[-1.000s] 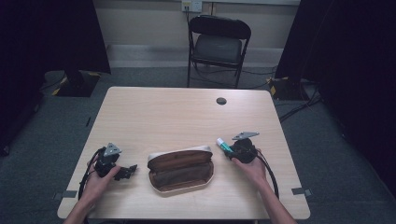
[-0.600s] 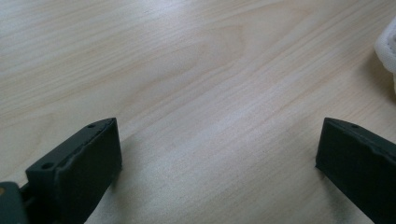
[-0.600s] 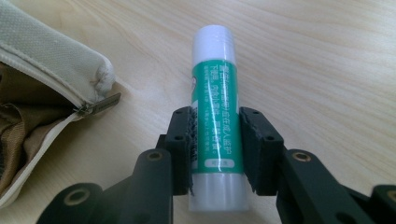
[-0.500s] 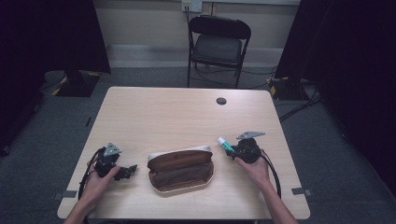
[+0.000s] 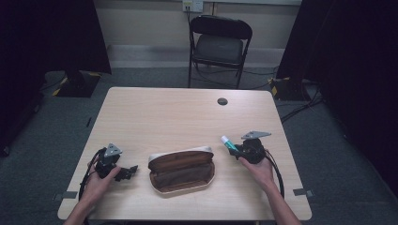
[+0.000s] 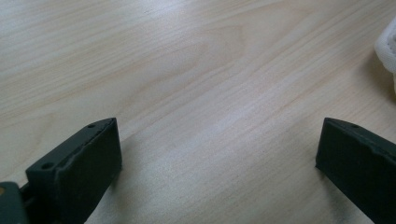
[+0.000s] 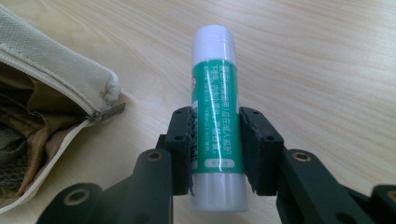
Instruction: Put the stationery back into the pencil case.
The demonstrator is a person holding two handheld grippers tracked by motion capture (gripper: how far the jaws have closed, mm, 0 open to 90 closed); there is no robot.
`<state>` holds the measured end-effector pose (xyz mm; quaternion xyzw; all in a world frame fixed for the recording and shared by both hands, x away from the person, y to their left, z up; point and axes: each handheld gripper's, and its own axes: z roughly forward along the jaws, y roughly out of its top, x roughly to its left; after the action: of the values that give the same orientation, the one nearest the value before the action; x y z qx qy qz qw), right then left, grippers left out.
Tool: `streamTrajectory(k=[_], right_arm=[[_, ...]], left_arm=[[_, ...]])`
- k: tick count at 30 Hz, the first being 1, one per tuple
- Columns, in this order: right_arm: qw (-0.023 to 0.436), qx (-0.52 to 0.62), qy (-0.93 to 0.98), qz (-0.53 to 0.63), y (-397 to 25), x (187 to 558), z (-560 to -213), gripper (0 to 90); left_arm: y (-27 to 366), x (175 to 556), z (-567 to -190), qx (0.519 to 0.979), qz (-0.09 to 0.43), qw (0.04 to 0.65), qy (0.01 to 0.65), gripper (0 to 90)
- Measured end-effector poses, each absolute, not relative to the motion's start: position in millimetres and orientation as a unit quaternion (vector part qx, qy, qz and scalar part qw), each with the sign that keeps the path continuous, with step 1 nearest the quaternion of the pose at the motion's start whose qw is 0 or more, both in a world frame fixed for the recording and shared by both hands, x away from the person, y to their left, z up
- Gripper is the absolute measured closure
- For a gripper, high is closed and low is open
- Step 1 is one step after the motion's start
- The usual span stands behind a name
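Right gripper view gives me the detail the high view lacks: the right tool (image 7: 215,149) is clamped on a glue stick (image 7: 215,116), jaws pressing the green printed label from both sides, white cap leading away from the camera and white base nearest it. The stick's long axis runs in line with the jaws. Just left of the stick in that view lies the corner and zipper end of the pencil case (image 7: 51,102), unzipped, with a brown lining visible.

From the high view I note the pencil case (image 5: 181,169) lying open on the counter (image 5: 178,117), long axis across the counter. The right tool (image 5: 233,146) is just to the right of the case, and the glue stick (image 5: 229,142) points up and left, white cap toward the case's far right corner. The left tool (image 5: 132,170) sits just left of the case, aimed at it.

Left gripper view shows the left tool (image 6: 217,163) spread wide over bare wood, nothing between the jaws, with a pale edge of the case (image 6: 386,46) at the frame's right border.
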<state>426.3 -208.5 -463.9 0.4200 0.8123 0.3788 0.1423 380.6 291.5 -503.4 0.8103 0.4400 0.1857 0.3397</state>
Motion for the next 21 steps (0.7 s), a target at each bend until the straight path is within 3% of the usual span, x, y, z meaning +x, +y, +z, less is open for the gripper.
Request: streamTrajectory(k=[21], right_arm=[[0.148,0.424,0.79,0.417,-226.8,397.5,-436.9,66.5]], left_arm=[[291.4,380.6,-503.5,0.809,0.186,0.34,0.441,0.0]])
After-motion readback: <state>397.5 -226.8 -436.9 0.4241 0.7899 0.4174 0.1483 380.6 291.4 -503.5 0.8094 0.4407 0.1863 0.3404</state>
